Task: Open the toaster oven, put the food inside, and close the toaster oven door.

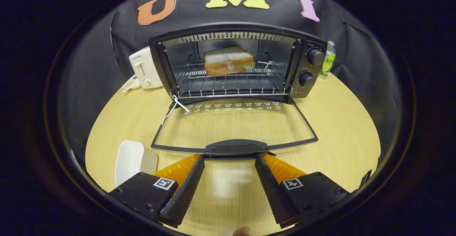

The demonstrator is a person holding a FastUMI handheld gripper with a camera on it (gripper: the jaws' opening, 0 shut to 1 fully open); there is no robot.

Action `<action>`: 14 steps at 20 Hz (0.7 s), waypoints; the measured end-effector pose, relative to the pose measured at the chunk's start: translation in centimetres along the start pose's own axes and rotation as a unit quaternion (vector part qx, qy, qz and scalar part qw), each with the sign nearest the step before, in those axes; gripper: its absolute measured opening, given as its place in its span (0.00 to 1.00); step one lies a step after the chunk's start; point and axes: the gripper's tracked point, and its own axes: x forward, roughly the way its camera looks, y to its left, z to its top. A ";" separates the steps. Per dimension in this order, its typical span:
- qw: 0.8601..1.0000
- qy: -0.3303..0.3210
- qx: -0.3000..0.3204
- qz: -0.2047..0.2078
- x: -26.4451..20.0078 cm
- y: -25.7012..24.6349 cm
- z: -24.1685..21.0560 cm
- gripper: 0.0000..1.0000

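The toaster oven stands open with the sandwich on its rack. The claw, wide and empty, sits at the door handle; judging from this, only closing remains.

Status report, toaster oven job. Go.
Gripper open, fingertips at door handle. Toaster oven door down flat; sandwich on rack. Nothing blocking the door.

Round wooden tabletop, white pop-up toaster with its cord at the back left, capped bottle with a green label at the back right, white tray near the front left edge
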 end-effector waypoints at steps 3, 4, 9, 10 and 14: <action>1.000 -0.009 0.000 -0.001 -0.5 0.0 0.4 0.94; 1.000 -0.011 0.002 -0.001 -0.7 0.1 0.5 0.94; 0.999 -0.046 0.003 -0.008 -2.2 0.2 1.9 0.95; 0.998 -0.055 -0.002 -0.009 -2.4 0.2 2.1 0.95; 0.998 -0.065 0.006 -0.010 -2.4 0.2 2.3 0.94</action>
